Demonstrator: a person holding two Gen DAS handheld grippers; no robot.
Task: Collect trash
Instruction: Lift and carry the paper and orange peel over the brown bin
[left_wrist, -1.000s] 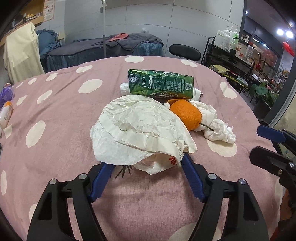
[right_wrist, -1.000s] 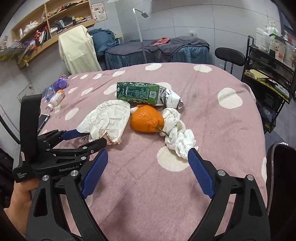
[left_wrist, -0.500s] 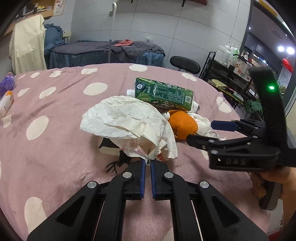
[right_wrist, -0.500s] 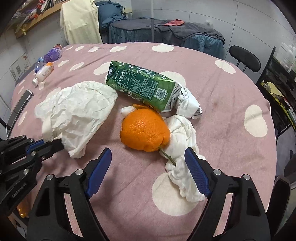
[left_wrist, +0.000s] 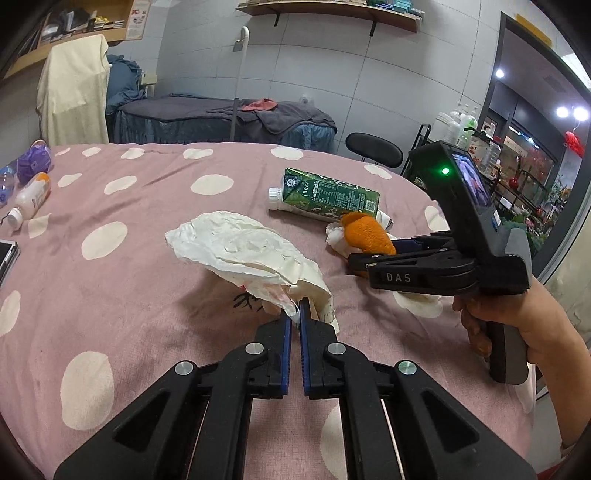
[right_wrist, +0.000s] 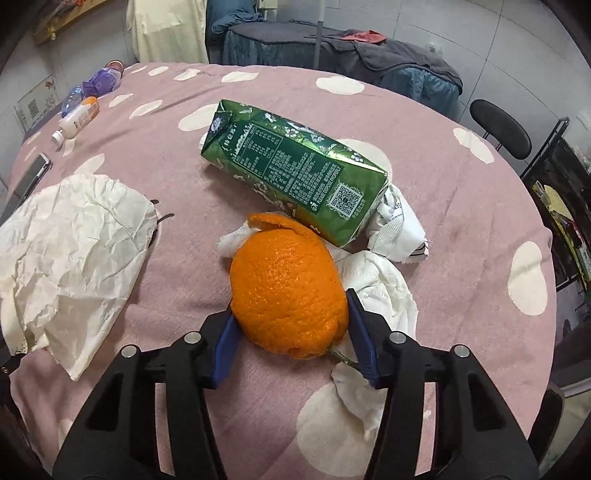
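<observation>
orange peel (right_wrist: 290, 295): sits on the tabletop (right_wrist: 461, 206), touching white tissue (right_wrist: 384, 291), between the pads.
right claw (right_wrist: 291, 332): closing on the peel, 1 pad each side, to lift it.
paper wrapper (left_wrist: 251, 254): edge pinched, most of it hangs free.
left claw (left_wrist: 295, 314): clamped on that edge.
green carton (right_wrist: 295, 166): lies flat behind the peel, not picked yet.

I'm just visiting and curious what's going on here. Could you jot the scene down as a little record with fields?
Surface: pink spotted tablecloth
Left gripper: shut on the crumpled paper wrapper
Right gripper: closing, pads against the orange peel
Other trash: green carton, white tissue
Far edge: small bottles, phone
</observation>
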